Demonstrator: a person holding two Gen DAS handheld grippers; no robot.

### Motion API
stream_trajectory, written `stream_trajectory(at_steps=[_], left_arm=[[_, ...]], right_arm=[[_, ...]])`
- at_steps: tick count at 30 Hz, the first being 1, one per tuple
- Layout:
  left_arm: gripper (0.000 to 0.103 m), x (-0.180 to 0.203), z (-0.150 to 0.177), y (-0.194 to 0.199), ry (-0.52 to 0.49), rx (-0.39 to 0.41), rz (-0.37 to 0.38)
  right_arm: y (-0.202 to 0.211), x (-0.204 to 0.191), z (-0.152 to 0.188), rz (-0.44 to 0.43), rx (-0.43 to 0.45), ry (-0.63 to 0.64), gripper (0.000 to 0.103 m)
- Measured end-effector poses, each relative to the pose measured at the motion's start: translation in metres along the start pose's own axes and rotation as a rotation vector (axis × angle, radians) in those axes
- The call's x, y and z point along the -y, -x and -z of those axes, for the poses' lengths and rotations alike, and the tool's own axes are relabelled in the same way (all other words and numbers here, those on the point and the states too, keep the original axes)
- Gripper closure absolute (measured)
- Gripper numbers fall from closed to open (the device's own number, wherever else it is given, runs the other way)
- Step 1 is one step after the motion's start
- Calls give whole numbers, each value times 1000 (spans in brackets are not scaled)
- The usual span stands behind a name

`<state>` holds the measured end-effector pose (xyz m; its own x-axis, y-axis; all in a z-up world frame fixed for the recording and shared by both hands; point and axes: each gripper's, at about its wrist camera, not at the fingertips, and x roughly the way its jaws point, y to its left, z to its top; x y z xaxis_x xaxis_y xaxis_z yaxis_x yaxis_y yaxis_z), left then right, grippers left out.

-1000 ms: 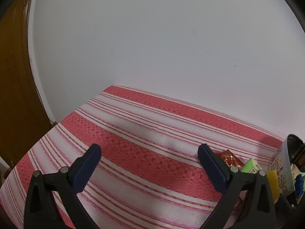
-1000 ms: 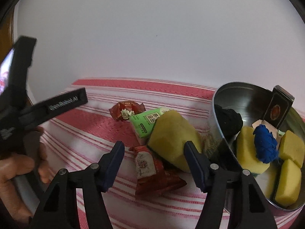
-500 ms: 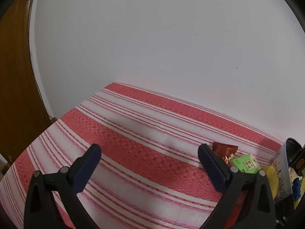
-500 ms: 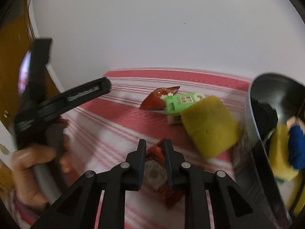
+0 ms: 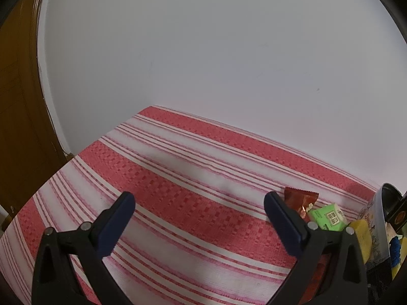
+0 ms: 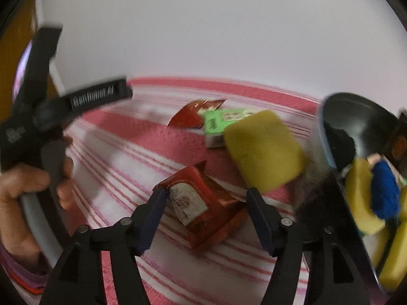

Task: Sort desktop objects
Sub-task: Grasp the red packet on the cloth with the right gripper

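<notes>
Left gripper (image 5: 198, 213) wide open, nothing between jaws, over striped cloth (image 5: 178, 178). Right gripper (image 6: 206, 203) jaws just opening (blurred); left pad at corner of red snack packet (image 6: 203, 203), lying flat near yellow sponge (image 6: 264, 150).

The packet (image 6: 203, 203) lay on the striped cloth (image 6: 119, 157) between the spread fingers of the right claw (image 6: 206, 198), its near-left corner at the left fingertip; whether they touched could not be told; the sponge (image 6: 264, 152) lay just beyond the right fingertip, overlapping the small carton (image 6: 223, 124); behind the carton lay a second wrapper (image 6: 193, 114). To the claw's right stood the metal tin (image 6: 356, 117), holding more sponges; to its left, a hand (image 6: 23, 195) held the left claw (image 5: 198, 211), which hung over bare cloth.
</notes>
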<state>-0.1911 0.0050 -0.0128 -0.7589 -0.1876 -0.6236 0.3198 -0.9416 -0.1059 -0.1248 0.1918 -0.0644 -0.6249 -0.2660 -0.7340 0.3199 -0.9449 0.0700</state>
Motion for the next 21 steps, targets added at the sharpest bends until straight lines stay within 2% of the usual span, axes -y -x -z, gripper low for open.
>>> stream_trajectory(at_steps=[3,8,13,16,17,18,21], left_arm=[[1,-1,0,-2,5,-3,-5],[1,-1,-1,-3,3,-5,-6],[1,1,-1,-3,-10,1,-4],[1,2,-1,-4,-20,1,0],[1,2,-1,-4,-22,0,1],[1,2,-1,-4,-21,0,5],[1,1,-2,-6,-20,-3,24]], right_arm=[[-10,-6,-1,31,-66,71,30],[-14,-7,-1,10,-61,74,32],[-13,-5,-11,35,4,58,31],[-28,-5,-16,3,-48,78,32],[-31,-6,-16,2,-72,82,47],[-28,-6,-16,22,-55,82,59],[-19,-4,-12,8,-41,45,61]])
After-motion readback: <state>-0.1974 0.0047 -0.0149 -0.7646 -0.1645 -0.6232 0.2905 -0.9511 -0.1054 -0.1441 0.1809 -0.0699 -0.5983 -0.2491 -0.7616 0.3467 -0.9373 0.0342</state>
